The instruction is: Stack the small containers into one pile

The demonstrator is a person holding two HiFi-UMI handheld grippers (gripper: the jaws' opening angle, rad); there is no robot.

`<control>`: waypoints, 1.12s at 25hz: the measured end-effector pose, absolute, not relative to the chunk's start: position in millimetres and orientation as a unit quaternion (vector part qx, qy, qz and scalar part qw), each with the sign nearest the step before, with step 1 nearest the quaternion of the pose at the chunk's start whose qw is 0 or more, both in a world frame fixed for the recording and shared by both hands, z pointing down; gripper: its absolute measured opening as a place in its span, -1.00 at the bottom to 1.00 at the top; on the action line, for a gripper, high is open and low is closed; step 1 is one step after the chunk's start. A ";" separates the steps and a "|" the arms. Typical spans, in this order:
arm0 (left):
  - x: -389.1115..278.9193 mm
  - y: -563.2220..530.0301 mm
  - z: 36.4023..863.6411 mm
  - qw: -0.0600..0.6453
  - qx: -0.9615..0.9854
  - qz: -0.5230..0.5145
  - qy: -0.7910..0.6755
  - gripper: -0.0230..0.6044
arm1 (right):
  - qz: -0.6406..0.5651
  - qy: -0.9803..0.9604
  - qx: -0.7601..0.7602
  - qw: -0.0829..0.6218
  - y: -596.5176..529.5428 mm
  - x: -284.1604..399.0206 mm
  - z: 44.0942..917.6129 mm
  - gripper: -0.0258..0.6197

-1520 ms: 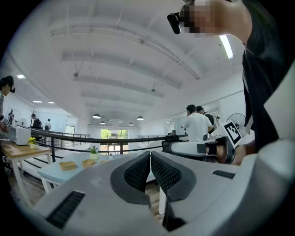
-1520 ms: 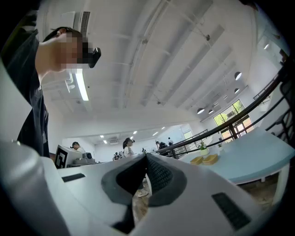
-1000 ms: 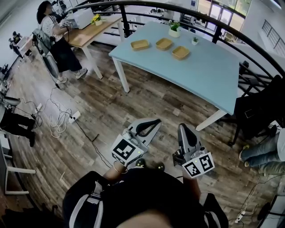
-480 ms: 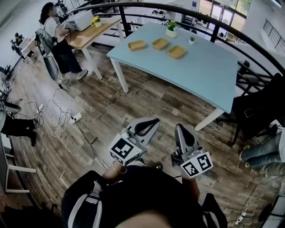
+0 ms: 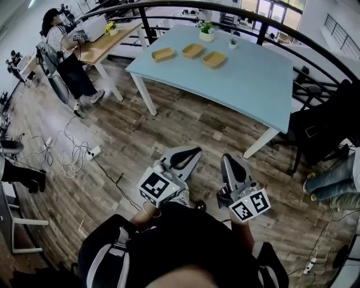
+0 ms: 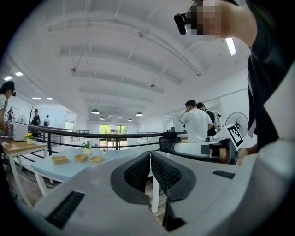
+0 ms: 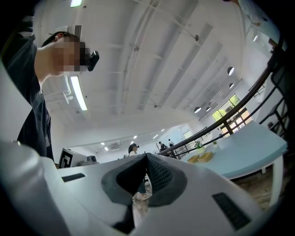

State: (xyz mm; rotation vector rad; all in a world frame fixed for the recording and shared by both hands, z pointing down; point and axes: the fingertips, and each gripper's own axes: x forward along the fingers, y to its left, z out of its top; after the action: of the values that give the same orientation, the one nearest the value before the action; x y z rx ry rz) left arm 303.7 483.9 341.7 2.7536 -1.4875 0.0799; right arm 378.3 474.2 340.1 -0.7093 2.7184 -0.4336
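Three small containers (image 5: 193,50) sit in a loose row near the far edge of the light-blue bench (image 5: 247,84), each apart from the next and none stacked. Just behind them, at the bench's far rim, stand two potted plants (image 5: 206,31), and a black railing (image 5: 169,4) curves past beyond. The near half of the bench top is bare right up to its front edge and right-hand corner.

Between that front edge and the person lies a broad stretch of wooden floor (image 5: 185,121). It is open in the middle, with cables (image 5: 70,154) trailing on the left and dark chairs (image 5: 323,132) crowding the right. A wooden desk (image 5: 109,38) with a person (image 5: 62,53) at it stands left of the bench.

The left hand-held gripper (image 5: 190,152) and the right hand-held gripper (image 5: 226,160) are held low near the person's body, side by side, well apart from the containers.

The left gripper view shows the left hand-held gripper (image 6: 150,156) with its ribbed pads pressed together on nothing. It sees the containers (image 6: 80,158) side-on past the jaws' left, and the right hand-held gripper (image 6: 203,148) crossing on the right.

The right gripper view shows the right hand-held gripper (image 7: 146,159) closed and empty too, with the containers (image 7: 203,157) small on the bench's far end at right.
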 end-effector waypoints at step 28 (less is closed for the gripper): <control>227.0 327.8 344.1 0.003 0.902 -0.011 -0.431 -0.87 | -0.124 0.940 -0.295 0.122 328.4 302.5 333.0 -0.92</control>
State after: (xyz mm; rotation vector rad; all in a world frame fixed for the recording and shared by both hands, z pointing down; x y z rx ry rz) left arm 227.0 327.8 344.1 2.8277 -1.3526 -0.0359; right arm 302.5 328.4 333.0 -0.8597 2.7421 -0.3629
